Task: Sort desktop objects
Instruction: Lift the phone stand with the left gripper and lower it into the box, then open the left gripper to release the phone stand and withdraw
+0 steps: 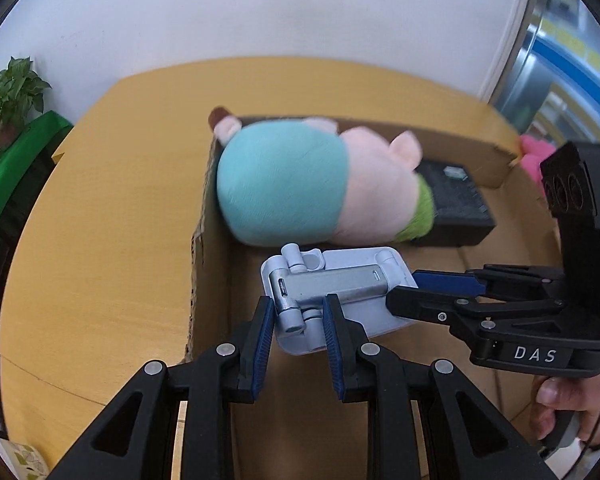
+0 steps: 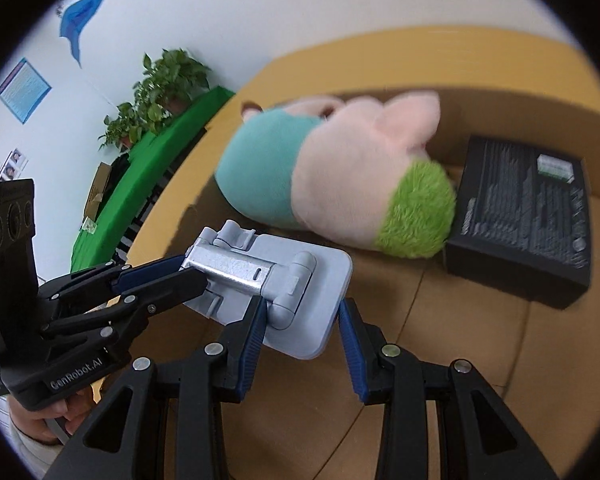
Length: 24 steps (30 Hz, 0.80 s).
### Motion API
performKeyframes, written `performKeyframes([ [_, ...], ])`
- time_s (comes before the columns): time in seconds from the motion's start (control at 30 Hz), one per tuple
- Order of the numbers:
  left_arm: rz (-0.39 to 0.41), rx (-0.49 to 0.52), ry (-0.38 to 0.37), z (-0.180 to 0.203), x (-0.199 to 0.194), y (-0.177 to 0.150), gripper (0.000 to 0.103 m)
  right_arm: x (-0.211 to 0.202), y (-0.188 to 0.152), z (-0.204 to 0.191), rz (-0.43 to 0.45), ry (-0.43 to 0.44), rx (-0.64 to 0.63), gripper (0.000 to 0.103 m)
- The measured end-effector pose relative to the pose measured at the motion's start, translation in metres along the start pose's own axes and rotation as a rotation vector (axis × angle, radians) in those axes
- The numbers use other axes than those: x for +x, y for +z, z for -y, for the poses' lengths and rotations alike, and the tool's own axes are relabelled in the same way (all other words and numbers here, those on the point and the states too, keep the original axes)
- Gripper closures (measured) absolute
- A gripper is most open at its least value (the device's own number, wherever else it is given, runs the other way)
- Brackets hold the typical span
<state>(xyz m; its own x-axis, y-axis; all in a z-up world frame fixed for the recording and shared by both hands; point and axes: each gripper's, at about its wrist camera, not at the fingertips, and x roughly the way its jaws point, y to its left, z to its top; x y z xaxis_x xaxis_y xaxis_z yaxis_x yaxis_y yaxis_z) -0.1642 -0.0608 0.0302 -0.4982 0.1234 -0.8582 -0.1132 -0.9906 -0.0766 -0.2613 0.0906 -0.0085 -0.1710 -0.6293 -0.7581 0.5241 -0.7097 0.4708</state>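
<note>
Left tool (image 1: 296, 320) clamping phone stand (image 1: 332, 300), right tool (image 2: 302, 320) spread (cardboard box (image 1: 204, 280)), yellow table (image 1: 112, 220), white wall (image 1: 260, 8)

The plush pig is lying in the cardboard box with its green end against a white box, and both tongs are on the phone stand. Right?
Not quite: the box against the plush pig's green end is black, as the right wrist view shows. The rest holds: the pig lies in the cardboard box, and the left tongs and right tongs are both at the phone stand.

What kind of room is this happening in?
Probably an office or lab: a wooden desk against a white wall, notices pinned up, potted plants on a green-draped ledge, and a cardboard box being filled.
</note>
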Motion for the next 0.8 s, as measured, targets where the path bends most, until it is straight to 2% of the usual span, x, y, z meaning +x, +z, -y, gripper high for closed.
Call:
performKeyframes([
  [0.17, -0.102, 0.005, 0.081, -0.003, 0.024, -0.005, 0.081, 0.032, 0.001, 0.005, -0.114, 0.012, 0.071, 0.067],
  [0.23, -0.101, 0.021, 0.122, -0.004, 0.026, -0.007, 0.081, 0.039, -0.001, 0.005, -0.137, 0.032, 0.086, 0.066],
  [0.3, -0.1, 0.005, 0.11, -0.007, 0.024, -0.008, 0.081, 0.041, -0.003, 0.002, -0.129, 0.042, 0.088, 0.062],
  [0.37, -0.071, -0.014, 0.087, -0.01, 0.014, -0.009, 0.08, 0.038, -0.006, -0.001, -0.125, 0.055, 0.087, 0.054],
  [0.43, -0.014, 0.0, 0.12, -0.007, -0.001, -0.012, 0.078, 0.024, -0.009, -0.005, -0.085, 0.051, 0.069, 0.05],
  [0.47, 0.038, 0.015, 0.132, -0.004, -0.015, -0.015, 0.073, 0.008, -0.012, -0.011, -0.046, 0.025, 0.039, 0.047],
  [0.5, 0.077, 0.018, 0.131, -0.003, -0.028, -0.019, 0.07, -0.008, -0.014, -0.016, -0.005, -0.009, 0.006, 0.037],
  [0.53, 0.124, 0.019, 0.123, -0.001, -0.043, -0.024, 0.063, -0.026, -0.018, -0.021, 0.037, -0.04, -0.028, 0.028],
  [0.6, 0.249, 0.024, 0.116, 0.005, -0.079, -0.038, 0.043, -0.07, -0.035, -0.035, 0.162, -0.132, -0.117, 0.021],
  [0.63, 0.307, 0.025, 0.124, 0.009, -0.094, -0.044, 0.027, -0.086, -0.043, -0.038, 0.205, -0.169, -0.144, 0.021],
  [0.67, 0.359, 0.026, 0.13, 0.012, -0.104, -0.049, 0.015, -0.104, -0.055, -0.043, 0.249, -0.207, -0.168, 0.02],
  [0.73, 0.47, 0.026, 0.131, 0.024, -0.128, -0.06, 0.004, -0.131, -0.074, -0.044, 0.298, -0.244, -0.186, 0.019],
  [0.8, 0.536, 0.026, 0.117, 0.037, -0.144, -0.068, 0.001, -0.149, -0.086, -0.044, 0.333, -0.261, -0.191, 0.019],
])
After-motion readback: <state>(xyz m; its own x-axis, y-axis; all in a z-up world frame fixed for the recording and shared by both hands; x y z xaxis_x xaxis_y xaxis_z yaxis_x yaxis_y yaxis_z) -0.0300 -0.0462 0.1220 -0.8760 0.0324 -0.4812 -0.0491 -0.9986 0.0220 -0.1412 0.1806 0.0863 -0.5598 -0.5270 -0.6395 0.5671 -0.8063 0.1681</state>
